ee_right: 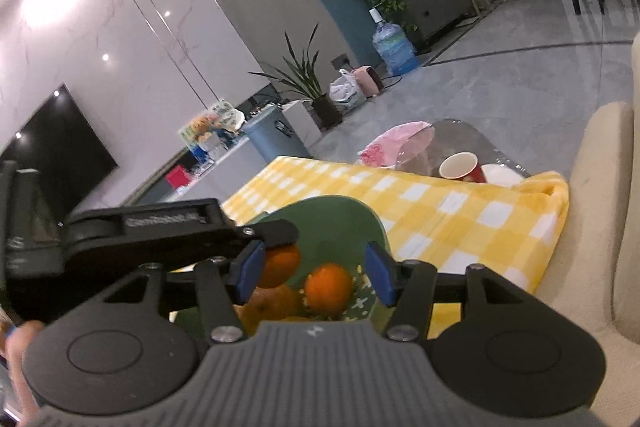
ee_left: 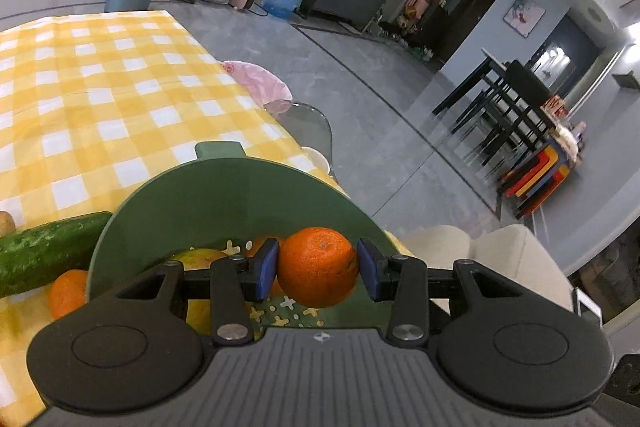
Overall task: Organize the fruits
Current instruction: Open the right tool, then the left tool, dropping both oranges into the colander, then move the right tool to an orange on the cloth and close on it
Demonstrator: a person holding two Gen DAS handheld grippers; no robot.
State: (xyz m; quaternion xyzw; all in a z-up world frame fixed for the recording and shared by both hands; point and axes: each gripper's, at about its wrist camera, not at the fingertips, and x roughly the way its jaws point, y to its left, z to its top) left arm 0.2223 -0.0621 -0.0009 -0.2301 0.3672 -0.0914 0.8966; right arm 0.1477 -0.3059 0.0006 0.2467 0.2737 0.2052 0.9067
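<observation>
In the left wrist view my left gripper (ee_left: 318, 271) holds an orange (ee_left: 318, 273) between its blue pads over the green bowl (ee_left: 224, 187). Other yellow and orange fruit (ee_left: 198, 259) lies in the bowl. A cucumber (ee_left: 48, 251) and another orange (ee_left: 68, 293) lie on the cloth left of the bowl. In the right wrist view my right gripper (ee_right: 314, 275) is open and empty above the same green bowl (ee_right: 332, 219), where an orange (ee_right: 328, 287) and more fruit (ee_right: 272, 301) lie. The left gripper (ee_right: 160, 231) reaches in from the left with its orange (ee_right: 280, 265).
The yellow checked tablecloth (ee_left: 100, 87) covers the table, whose right edge runs beside the bowl. A red paper cup (ee_right: 460, 167), a white dish (ee_right: 502, 175) and a pink bag (ee_right: 392, 147) sit on a glass side table. A cream sofa (ee_right: 600, 207) is on the right.
</observation>
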